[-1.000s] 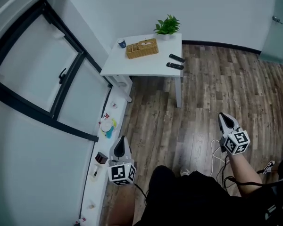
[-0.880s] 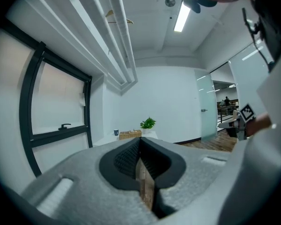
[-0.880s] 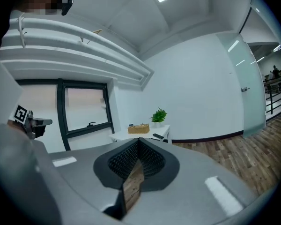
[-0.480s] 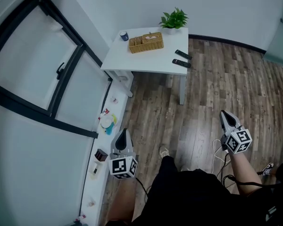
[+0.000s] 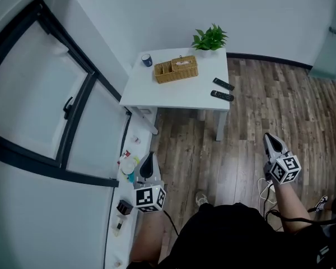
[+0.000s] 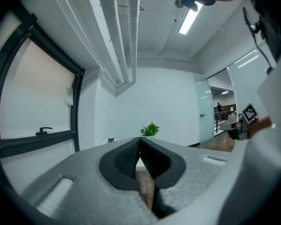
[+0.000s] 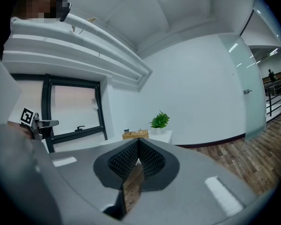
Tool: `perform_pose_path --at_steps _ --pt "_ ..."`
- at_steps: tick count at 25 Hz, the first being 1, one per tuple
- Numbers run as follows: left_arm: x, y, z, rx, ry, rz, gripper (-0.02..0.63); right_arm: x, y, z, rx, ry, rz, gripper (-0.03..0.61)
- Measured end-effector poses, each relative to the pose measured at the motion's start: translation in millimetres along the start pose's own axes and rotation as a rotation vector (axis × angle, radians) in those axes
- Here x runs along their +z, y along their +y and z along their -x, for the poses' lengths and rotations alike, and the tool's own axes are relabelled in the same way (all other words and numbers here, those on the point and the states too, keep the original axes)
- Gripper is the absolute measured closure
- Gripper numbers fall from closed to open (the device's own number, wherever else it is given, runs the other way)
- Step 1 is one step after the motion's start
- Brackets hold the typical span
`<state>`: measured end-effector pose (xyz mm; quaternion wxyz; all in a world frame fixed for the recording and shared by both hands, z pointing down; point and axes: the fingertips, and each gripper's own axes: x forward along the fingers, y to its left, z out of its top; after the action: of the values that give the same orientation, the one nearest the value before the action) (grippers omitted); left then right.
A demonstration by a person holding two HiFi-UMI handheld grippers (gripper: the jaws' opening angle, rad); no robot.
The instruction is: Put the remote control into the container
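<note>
left gripper (image 5: pixel 147 156) and right gripper (image 5: pixel 267 137) closed, empty; container (image 5: pixel 174 76) contents too small to tell.

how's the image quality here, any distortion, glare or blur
Head view: sharp and evenly lit, though the window frame bows from the wide lens. Left gripper view: heavy fisheye with dark corners, and the ceiling light is blown out. Right gripper view: same fisheye and dark edges, but the plant is small and clear.

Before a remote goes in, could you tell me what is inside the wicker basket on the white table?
The divided woven wicker basket shows something pale in its right section. Anything beneath it is covered; the left sections are unclear.
</note>
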<state>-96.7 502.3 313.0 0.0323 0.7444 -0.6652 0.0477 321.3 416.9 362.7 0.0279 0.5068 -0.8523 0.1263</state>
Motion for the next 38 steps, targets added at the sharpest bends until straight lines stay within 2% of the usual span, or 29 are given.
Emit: perform_pose_path --at_steps 8,11,14,18,24,33,38 --pt "2.2 63.8 -58.3 -0.045 -0.014 0.008 0.612 15.0 24.8 -74.2 -0.038 -0.014 -0.001 0.577" --pt "0.8 79.8 -78.4 -0.069 -0.019 -0.006 0.612 22.0 30.2 -93.7 -0.053 -0.035 -0.003 0.577" --pt "-2.1 93.2 -97.1 -0.069 -0.013 0.015 0.612 20.9 30.1 -106.5 -0.061 -0.014 0.012 0.577" --pt "-1.4 103.6 -120.7 -0.072 -0.014 0.025 0.612 17.6 18.1 -130.0 -0.077 0.018 0.017 0.577" --pt "8.2 116.2 -166.6 -0.062 -0.009 0.012 0.612 35.5 0.9 -193.9 -0.065 -0.021 -0.002 0.577" --pt "45.4 142.2 -248.8 -0.02 -0.009 -0.007 0.612 64.5 -21.6 -302.8 -0.005 -0.013 0.01 0.577" --pt "41.7 154.1 -290.8 0.016 0.016 0.001 0.612 71.7 -41.7 -352.9 0.022 -0.011 -0.002 0.577"
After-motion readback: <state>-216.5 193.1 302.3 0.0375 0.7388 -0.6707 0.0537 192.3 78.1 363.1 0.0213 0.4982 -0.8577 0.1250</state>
